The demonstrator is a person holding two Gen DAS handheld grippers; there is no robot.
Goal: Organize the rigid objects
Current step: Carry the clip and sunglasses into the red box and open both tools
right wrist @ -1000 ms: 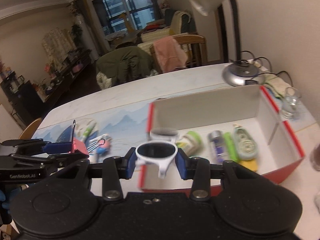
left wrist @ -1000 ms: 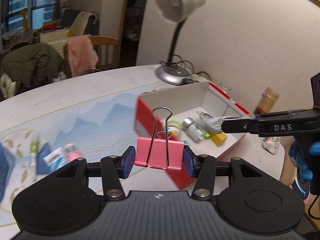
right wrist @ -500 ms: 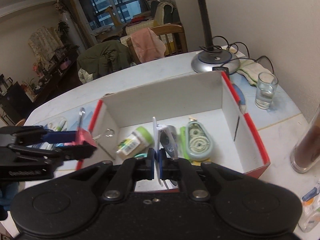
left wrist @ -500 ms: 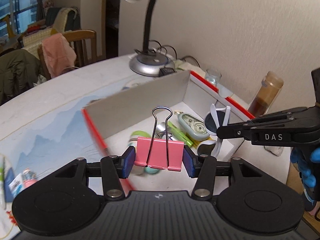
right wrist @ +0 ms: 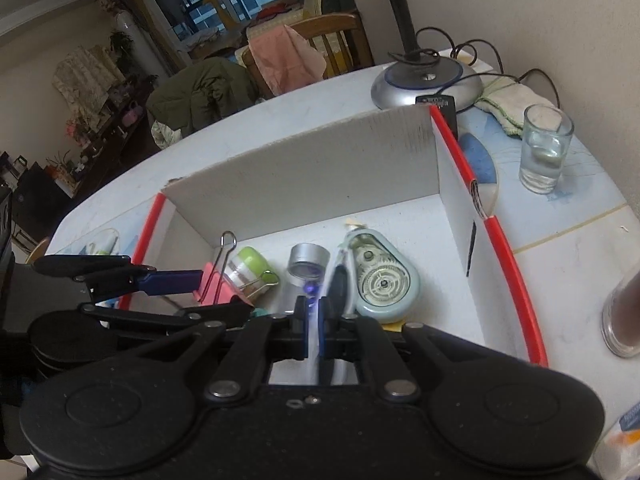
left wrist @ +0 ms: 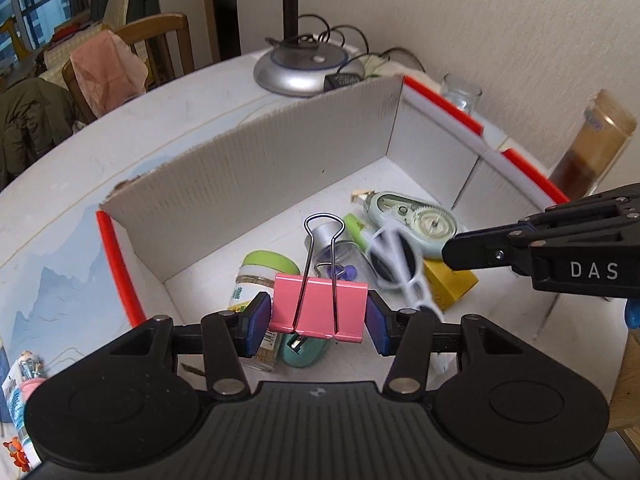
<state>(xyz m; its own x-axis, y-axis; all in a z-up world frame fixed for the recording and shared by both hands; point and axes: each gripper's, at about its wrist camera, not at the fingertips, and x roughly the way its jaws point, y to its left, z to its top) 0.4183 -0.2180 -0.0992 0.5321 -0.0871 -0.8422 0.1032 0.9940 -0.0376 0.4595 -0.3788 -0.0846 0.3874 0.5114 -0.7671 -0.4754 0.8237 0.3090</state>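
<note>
My left gripper (left wrist: 318,316) is shut on a pink binder clip (left wrist: 318,310) and holds it over the near part of the white, red-rimmed cardboard box (left wrist: 256,160). The clip also shows in the right wrist view (right wrist: 214,284). My right gripper (right wrist: 314,320) has its jaws nearly together; a white-framed magnifier (left wrist: 396,262) blurs just off its tips, over the box, and the grip cannot be made out. In the box lie a green correction-tape dispenser (right wrist: 382,276), a green-capped jar (right wrist: 246,266), a silver-capped bottle (right wrist: 308,266) and a yellow block (left wrist: 450,282).
A lamp base (right wrist: 426,84) with cables stands behind the box. A glass of water (right wrist: 544,148) and a cloth (right wrist: 506,100) are to the right of the box, and a brown jar (left wrist: 590,148) too. Small loose items (left wrist: 22,376) lie left of the box. Chairs stand beyond the table.
Both grippers have moved forward over the box. The right gripper turned the magnifier edge-on and its jaws narrowed; the magnifier now blurs at the tips. The left gripper still holds the clip.
</note>
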